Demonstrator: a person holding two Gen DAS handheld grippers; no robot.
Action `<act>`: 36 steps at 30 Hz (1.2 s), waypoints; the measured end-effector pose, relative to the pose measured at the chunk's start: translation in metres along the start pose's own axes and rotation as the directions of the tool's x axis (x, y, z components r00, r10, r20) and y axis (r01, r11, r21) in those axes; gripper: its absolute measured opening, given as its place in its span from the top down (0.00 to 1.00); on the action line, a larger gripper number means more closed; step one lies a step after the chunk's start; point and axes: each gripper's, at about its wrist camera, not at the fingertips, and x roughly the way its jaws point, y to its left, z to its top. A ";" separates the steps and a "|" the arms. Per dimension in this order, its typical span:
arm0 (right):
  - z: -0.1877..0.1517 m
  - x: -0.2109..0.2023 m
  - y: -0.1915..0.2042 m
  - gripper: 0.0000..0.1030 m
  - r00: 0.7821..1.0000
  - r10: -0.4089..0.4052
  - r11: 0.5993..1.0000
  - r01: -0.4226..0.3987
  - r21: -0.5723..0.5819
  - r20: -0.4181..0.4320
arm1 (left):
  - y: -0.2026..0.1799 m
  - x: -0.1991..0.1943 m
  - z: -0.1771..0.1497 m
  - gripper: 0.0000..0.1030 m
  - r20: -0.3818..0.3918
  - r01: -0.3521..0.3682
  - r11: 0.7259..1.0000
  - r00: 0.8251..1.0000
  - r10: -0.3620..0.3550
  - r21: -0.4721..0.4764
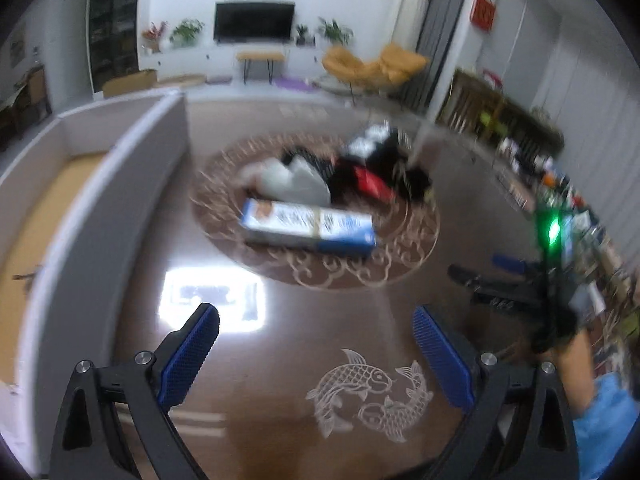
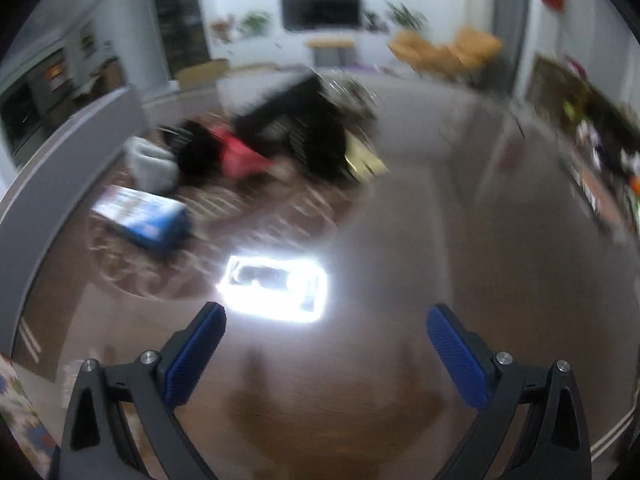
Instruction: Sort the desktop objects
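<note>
On the brown table [image 1: 280, 360], near its ornamented centre: blue-and-white box [image 1: 310, 226] lying flat, long side toward the left wrist camera. Just behind the box: white bag [image 1: 294, 180], red item [image 1: 370, 182] and several black items [image 1: 384, 148], heaped together and touching; details blurred. At the table's left edge: open white carton [image 1: 120, 184] with a cardboard-brown floor, well apart from the heap.

Left gripper [image 1: 316, 316]: jaws spread wide, nothing between the blue pads [image 1: 192, 352]; hovering above bare tabletop beside the fish engraving [image 1: 370, 392].

Right gripper [image 2: 326, 316]: jaws spread wide, nothing between them; bright lamp reflection [image 2: 276, 286] on the tabletop just ahead of the pads. Visible also in the left wrist view at far right [image 1: 480, 266], held by a gloved hand [image 1: 560, 324] with a blue sleeve [image 1: 604, 412].

Right wrist view: same blue-and-white box at left, heap of red and black items behind it, yellowish flat item [image 2: 366, 160] at the heap's right side. Strong motion blur throughout; finer identification not possible.
</note>
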 end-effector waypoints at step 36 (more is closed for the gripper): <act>-0.013 -0.006 -0.022 0.00 0.998 -0.058 0.998 0.058 0.003 -0.012 | -0.005 0.114 0.003 0.00 -0.058 -0.148 0.987 0.987 0.151 0.056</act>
